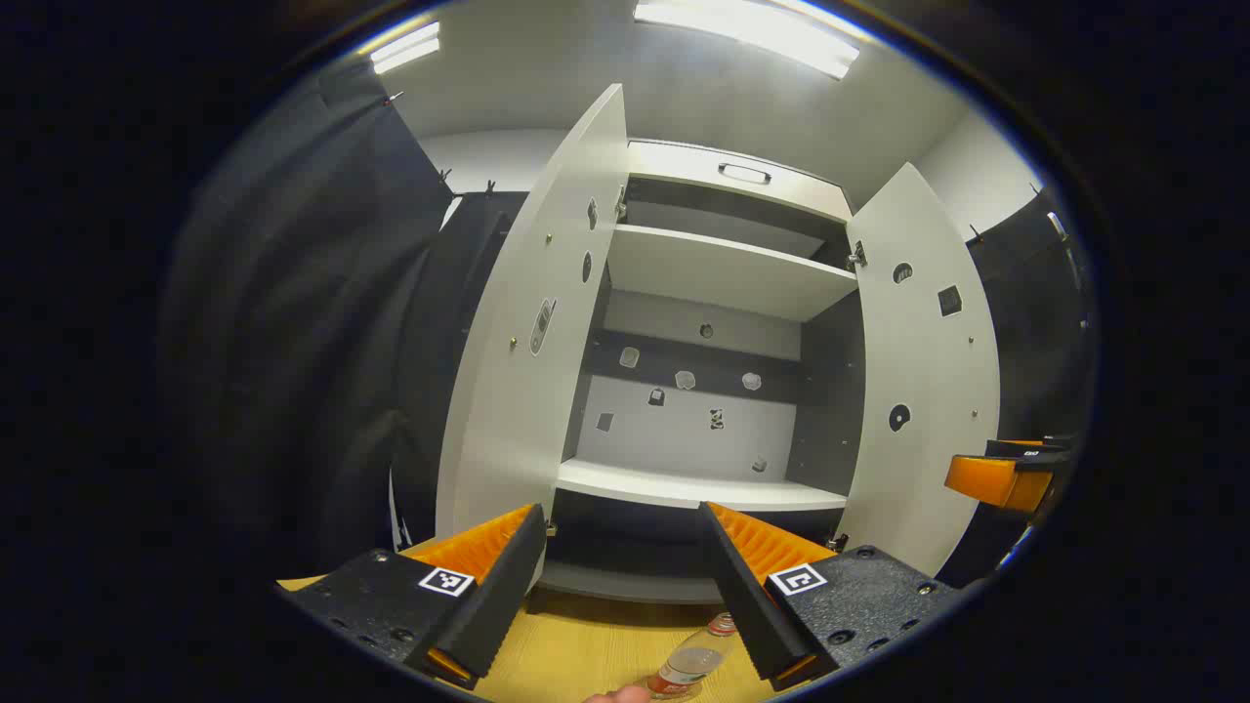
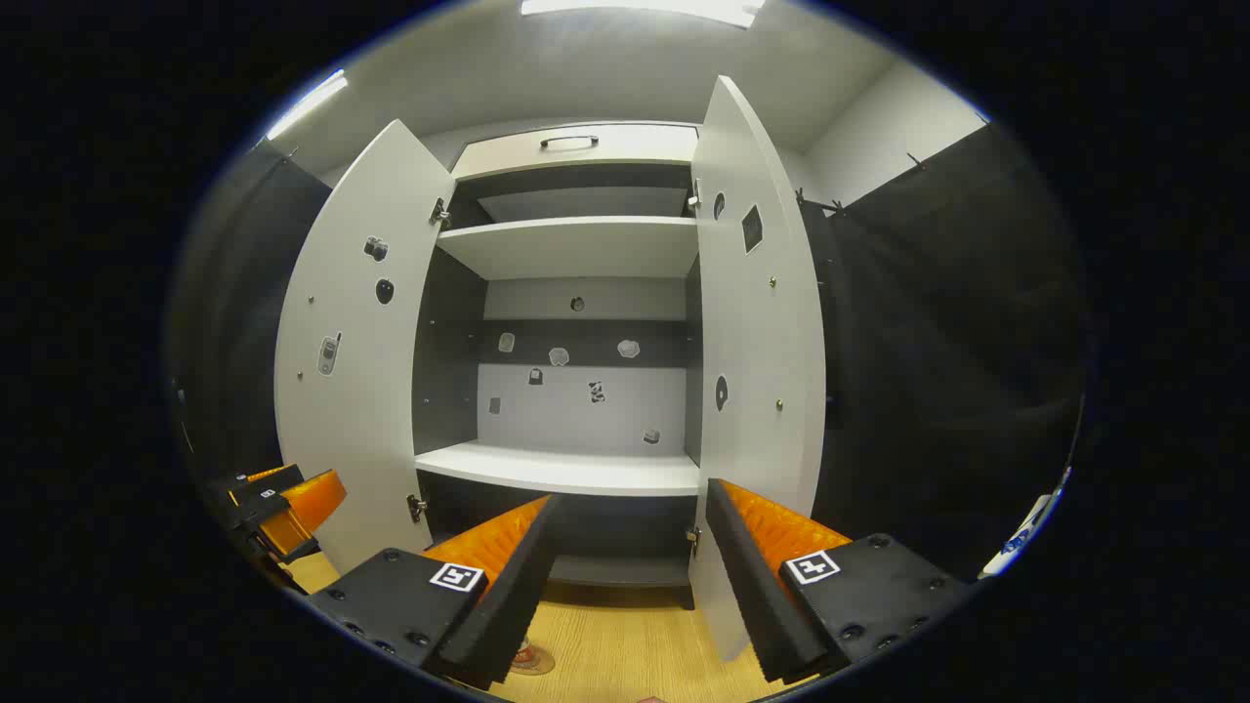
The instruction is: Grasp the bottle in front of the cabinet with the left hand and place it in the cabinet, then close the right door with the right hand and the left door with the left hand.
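A clear plastic bottle [image 1: 695,659] with a red label is on the wooden surface in front of the cabinet, low in the left gripper view, just beside the inner edge of my right-hand finger. My left gripper [image 1: 620,510] is open above it, with nothing between its fingers. In the right gripper view the bottle [image 2: 530,659] peeks out behind one finger. My right gripper [image 2: 633,493] is open and holds nothing. The white cabinet has its left door [image 1: 532,332] and right door [image 1: 928,361] swung wide, with a bare white shelf [image 1: 693,488] inside.
The right gripper [image 1: 1006,474] hovers beside the right door's outer edge. The left gripper [image 2: 283,498] sits by the left door [image 2: 352,371]. A fingertip [image 1: 620,695] shows at the bottom edge. Small stickers dot the cabinet's back wall. Black cloth walls stand on both sides.
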`<state>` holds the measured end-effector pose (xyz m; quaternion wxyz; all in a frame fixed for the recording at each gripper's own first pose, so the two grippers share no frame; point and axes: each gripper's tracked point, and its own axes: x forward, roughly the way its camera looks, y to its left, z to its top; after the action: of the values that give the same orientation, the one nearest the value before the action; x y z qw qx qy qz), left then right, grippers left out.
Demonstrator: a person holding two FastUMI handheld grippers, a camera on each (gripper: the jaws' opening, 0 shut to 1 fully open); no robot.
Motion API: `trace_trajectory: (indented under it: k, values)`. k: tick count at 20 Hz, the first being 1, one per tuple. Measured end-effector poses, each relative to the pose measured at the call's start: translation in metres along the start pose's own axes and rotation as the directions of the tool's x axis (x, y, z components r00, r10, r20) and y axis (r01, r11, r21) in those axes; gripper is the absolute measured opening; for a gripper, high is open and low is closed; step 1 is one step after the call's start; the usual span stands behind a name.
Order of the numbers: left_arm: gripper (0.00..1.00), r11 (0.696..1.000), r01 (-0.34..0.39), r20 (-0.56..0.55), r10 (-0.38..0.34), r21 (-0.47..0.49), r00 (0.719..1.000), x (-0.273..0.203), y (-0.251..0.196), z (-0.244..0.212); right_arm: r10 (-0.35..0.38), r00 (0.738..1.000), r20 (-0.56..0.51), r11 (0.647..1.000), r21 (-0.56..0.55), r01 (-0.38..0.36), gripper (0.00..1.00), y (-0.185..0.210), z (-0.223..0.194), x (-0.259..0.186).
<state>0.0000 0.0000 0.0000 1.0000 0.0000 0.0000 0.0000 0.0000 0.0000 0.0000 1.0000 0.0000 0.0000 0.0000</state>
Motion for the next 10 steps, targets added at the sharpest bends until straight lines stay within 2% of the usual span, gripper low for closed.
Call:
trace_trajectory:
  k: [10]
  values:
    - [0.95,1.0,-0.001,0.001,0.001,-0.002,1.0,0.002,0.0015,-0.0009,-0.003,1.0,-0.002,1.0,-0.001,0.003,0.96,-0.0001,-0.0011,0.0017]
